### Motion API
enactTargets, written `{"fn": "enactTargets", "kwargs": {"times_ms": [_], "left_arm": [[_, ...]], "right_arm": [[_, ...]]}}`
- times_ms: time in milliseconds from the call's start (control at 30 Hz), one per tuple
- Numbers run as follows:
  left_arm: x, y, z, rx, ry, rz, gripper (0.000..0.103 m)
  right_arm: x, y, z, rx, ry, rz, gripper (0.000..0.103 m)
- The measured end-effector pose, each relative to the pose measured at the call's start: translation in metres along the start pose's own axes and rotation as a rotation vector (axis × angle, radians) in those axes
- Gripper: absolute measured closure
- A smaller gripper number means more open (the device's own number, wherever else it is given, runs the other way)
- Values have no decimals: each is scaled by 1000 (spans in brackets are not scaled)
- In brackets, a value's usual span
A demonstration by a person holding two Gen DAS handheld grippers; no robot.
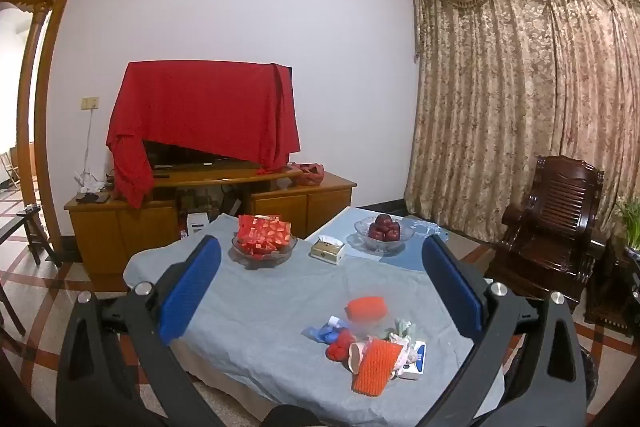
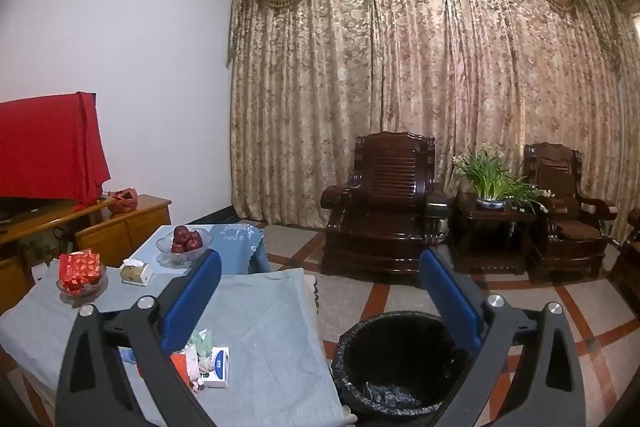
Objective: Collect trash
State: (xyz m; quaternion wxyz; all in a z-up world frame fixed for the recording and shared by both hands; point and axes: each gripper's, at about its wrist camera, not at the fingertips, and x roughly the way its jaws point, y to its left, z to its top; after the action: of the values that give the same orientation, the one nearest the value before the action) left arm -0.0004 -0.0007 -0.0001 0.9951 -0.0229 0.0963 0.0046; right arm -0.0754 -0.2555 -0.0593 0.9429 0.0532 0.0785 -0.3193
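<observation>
Table [image 1: 248,311]: the landmark for everything else; its grey cloth carried all the litter at the near edge, within easy reach of both my tools, which I judged was why I stood there.
Bin [image 2: 394,367]: it stood on the floor just beside the table's near right corner, lined with a black bag, mouth up so rubbish could drop straight in; I saw nothing in it but crumpled liner, though the bottom was dark.
Left gripper [image 1: 320,291]: I held it spread wide above the table, empty, aimed slightly downward at the litter.
Right gripper [image 2: 320,301]: also spread wide and empty, hanging between the table's edge and the bin.
Fruit bowl [image 1: 384,233]: glass, at the table's far side, holding dark red apples.
Sweets bowl [image 1: 264,247]: glass, far left on the table, holding red packets.
Trash pile [image 1: 368,347]: at the table's near right, an orange foam net, blue wrapper, paper cup and small white box, touching one another.
</observation>
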Motion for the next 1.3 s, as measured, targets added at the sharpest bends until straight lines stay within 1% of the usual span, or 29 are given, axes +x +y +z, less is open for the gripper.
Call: {"fn": "enactTargets", "kwargs": {"times_ms": [200,300,500,533,900,933,1133,1300], "left_arm": [[0,0,0,-1,3,1,5],[5,10,-2,-7,3,4,5],[7,13,-2,-4,5,6,5],[5,9,-1,-5,5,6,5],[8,15,-3,-6,9,5,5],[6,9,-2,-3,8,3,5],[12,14,-2,-2,10,3,5],[10,10,-6,1,11,4,5]], "right_arm": [[-1,0,1,-7,1,-3,6],[-1,0,2,-2,3,1,6],[-1,-2,3,-4,3,0,6],[0,-2,3,-4,5,0,6],[-2,-3,6,-3,5,0,6],[-2,-4,6,-3,5,0,6],[-2,-6,6,-1,5,-1,6],[-2,-5,6,-3,6,-1,6]]}}
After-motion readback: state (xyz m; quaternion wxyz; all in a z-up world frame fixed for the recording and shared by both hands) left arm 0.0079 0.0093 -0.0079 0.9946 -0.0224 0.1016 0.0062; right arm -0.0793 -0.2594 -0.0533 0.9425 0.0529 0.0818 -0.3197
